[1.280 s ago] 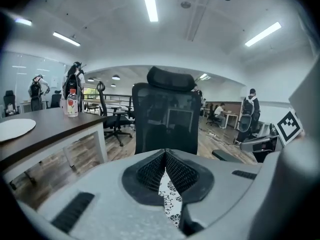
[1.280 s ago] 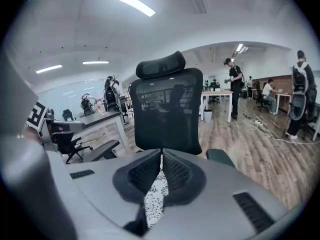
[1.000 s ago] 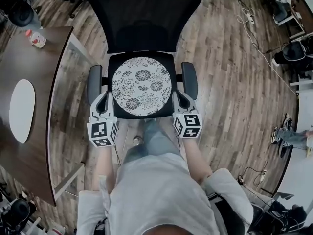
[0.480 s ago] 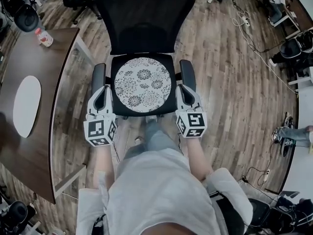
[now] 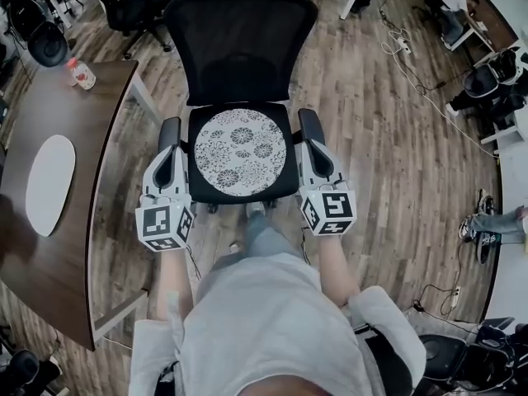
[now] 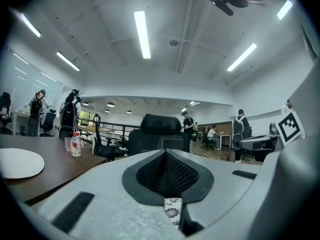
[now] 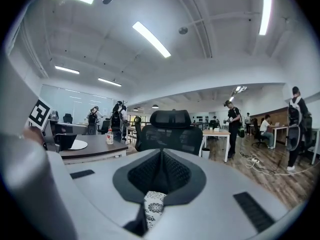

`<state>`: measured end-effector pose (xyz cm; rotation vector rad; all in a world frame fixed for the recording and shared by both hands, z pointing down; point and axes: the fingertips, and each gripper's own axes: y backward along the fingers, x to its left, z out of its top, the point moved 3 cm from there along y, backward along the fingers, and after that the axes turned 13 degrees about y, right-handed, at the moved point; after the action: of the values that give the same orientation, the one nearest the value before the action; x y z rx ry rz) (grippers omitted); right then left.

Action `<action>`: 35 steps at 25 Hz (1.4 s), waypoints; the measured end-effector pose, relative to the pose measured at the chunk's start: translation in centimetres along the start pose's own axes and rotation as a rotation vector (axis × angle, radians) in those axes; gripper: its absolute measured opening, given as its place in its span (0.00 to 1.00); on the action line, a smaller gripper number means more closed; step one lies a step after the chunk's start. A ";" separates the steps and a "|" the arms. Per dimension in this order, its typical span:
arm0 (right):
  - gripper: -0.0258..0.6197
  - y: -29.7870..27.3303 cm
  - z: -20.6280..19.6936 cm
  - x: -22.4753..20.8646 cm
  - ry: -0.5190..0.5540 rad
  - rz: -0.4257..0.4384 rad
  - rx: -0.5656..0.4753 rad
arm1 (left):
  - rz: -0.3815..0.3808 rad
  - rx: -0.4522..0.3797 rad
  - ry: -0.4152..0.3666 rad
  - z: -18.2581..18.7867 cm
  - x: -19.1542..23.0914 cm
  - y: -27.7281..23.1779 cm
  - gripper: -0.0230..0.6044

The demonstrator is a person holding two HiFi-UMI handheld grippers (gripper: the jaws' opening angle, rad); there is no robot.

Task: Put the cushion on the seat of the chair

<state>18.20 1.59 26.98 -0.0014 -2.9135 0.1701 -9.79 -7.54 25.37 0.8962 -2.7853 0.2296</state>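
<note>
Cushion (image 5: 240,153) lies flat on the seat of the chair (image 5: 239,44), between the two claws. Left gripper (image 5: 167,157) is clenched on nothing, with the cushion just to its right. Right gripper (image 5: 315,151) is likewise clenched and empty, cushion just to its left. In each gripper view we see a sliver of floral pattern low between the jaws.

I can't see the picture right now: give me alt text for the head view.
From above, a round floral cushion covers most of the black seat of a mesh-backed office chair, with the left gripper and right gripper at its two sides. A brown desk with a bottle stands left.
</note>
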 end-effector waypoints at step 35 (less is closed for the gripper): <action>0.07 5.9 8.2 1.0 0.042 -0.058 -0.202 | -0.061 -0.142 0.043 6.5 -2.3 5.8 0.06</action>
<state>15.30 6.49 18.60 0.0454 -2.8711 -0.1323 -12.41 -2.94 18.06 0.9287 -2.6908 0.0398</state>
